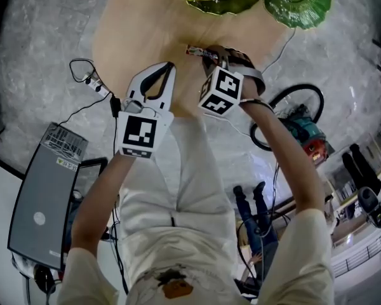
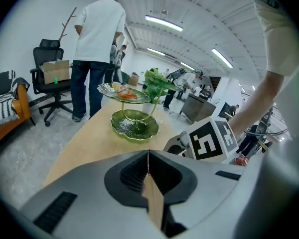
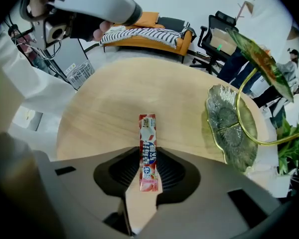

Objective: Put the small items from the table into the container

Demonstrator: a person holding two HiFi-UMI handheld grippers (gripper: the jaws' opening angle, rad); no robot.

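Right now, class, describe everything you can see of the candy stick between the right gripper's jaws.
The candy stick is a slim, flat, rectangular packet in a glossy wrapper, red and white at the far end, blue lettering midway, pink nearest the camera. It looks intact. It runs lengthwise through the right gripper, whose jaws press its long edges; its far end pokes beyond them over the wooden table. Whether it rests on the table is unclear.

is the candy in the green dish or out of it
Out. The candy is pinched in the right hand-held gripper, with bare table between it and the dish.
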